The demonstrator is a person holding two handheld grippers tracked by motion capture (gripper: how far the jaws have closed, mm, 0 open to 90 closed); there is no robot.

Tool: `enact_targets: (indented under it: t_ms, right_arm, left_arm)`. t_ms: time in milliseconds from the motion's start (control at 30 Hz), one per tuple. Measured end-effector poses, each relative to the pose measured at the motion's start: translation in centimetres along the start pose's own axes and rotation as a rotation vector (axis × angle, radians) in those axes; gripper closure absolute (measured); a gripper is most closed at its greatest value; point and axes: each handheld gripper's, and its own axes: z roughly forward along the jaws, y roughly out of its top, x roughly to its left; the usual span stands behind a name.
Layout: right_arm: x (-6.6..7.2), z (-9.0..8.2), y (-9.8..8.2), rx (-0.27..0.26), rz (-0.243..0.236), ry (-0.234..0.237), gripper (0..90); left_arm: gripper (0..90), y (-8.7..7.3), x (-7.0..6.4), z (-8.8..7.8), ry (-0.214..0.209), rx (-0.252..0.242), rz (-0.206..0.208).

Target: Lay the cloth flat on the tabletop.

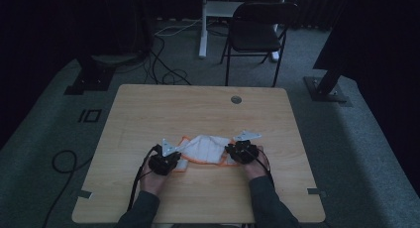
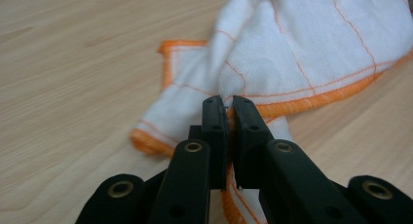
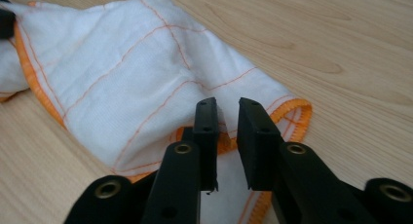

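Jaws of left gripper (image 2: 228, 104) pinch the cloth (image 1: 208, 148), lying crosswise; right gripper (image 3: 228, 109) slightly parted.

A light wooden counter (image 1: 148, 114) with rounded corners carries a single white cloth (image 1: 207, 147) edged and lined in orange. The cloth lies crumpled and partly folded over itself, nearer the counter's near edge than its far edge, about midway between the left and right edges. A small round grommet (image 1: 236, 99) sits in the counter near the far edge.
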Motion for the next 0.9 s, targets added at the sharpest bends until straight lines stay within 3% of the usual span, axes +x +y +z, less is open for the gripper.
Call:
enact_targets:
  t_ms: [233, 367, 500, 667, 900]
  right_arm:
    - [0.7, 0.7, 0.8, 0.003, -0.027, -0.01, 72.5]
    - [1.2, 0.3, 0.9, -0.015, -0.045, 0.003, 69.9]
    - [2.2, -1.0, 0.6, -0.046, -0.069, 0.03, 79.1]
    - [3.5, -1.1, -0.3, -0.015, -0.122, 0.047, 81.6]
    - [3.7, 0.8, -1.4, 0.029, -0.069, 0.066, 65.6]
  left_arm:
    - [86.3, 0.1, 1.5, -0.5, 0.045, -0.017, -0.039]
    - [86.3, -0.1, 1.9, -0.7, 0.049, -0.016, -0.05]
    - [86.2, -0.2, 1.8, -0.5, 0.051, -0.011, -0.046]
    - [86.1, -0.2, 1.7, -0.4, 0.051, -0.013, -0.048]
    - [86.0, -0.2, 1.7, -0.5, 0.047, -0.014, -0.048]
